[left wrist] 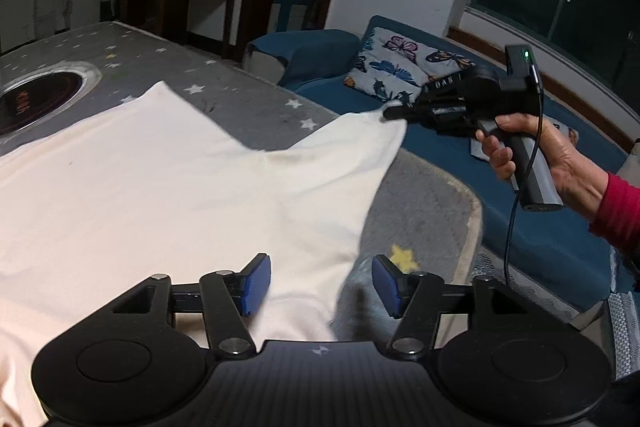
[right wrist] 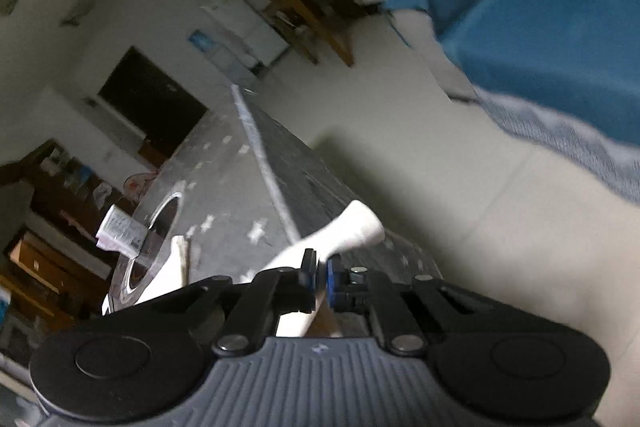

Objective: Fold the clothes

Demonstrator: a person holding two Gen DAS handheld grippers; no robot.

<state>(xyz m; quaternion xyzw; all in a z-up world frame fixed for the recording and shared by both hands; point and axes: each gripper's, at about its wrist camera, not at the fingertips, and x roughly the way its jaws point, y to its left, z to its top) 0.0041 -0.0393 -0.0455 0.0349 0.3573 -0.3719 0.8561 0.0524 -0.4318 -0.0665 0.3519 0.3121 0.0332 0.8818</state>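
Observation:
A cream-white garment (left wrist: 168,187) lies spread on a grey star-patterned table (left wrist: 248,99). My left gripper (left wrist: 320,285) hovers open over the garment's near right edge, its blue pads (left wrist: 256,285) apart and not pressing the cloth. My right gripper (left wrist: 390,111), held by a hand (left wrist: 536,155) in a red sleeve, is shut on the garment's far right corner and pulls it out past the table edge. In the right wrist view, that gripper (right wrist: 321,277) pinches a strip of the white cloth (right wrist: 352,227), which flares out beyond the blue pads (right wrist: 331,281).
A round dark inset (left wrist: 36,95) sits in the table at far left. A blue sofa (left wrist: 520,187) with a butterfly-print cushion (left wrist: 400,67) stands right of the table. A small white box (right wrist: 120,233) rests by the inset. Pale floor (right wrist: 440,207) lies between table and sofa.

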